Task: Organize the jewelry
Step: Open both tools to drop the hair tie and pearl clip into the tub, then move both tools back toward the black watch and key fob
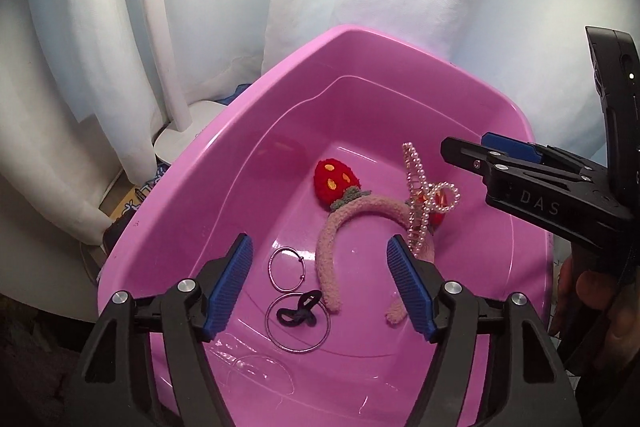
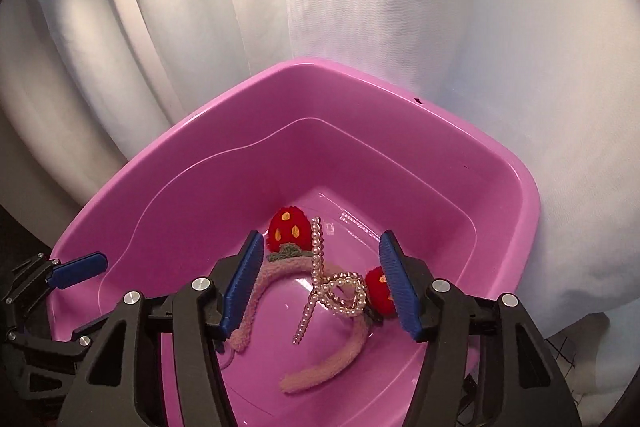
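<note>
Both grippers over the pink tub [image 1: 208, 163], pointing down into it. Left gripper [image 1: 320, 283] spread wide, nothing between its blue pads. Right gripper [image 2: 322, 283] likewise apart and empty. On the tub floor: fuzzy pink headband [image 1: 332, 251] with red strawberries [image 1: 336, 181] near the middle, pearl clip [image 1: 424, 199] draped over its right side, two silver hoops [image 1: 286, 265] and a black hair tie [image 1: 298, 311] just left of it
</note>
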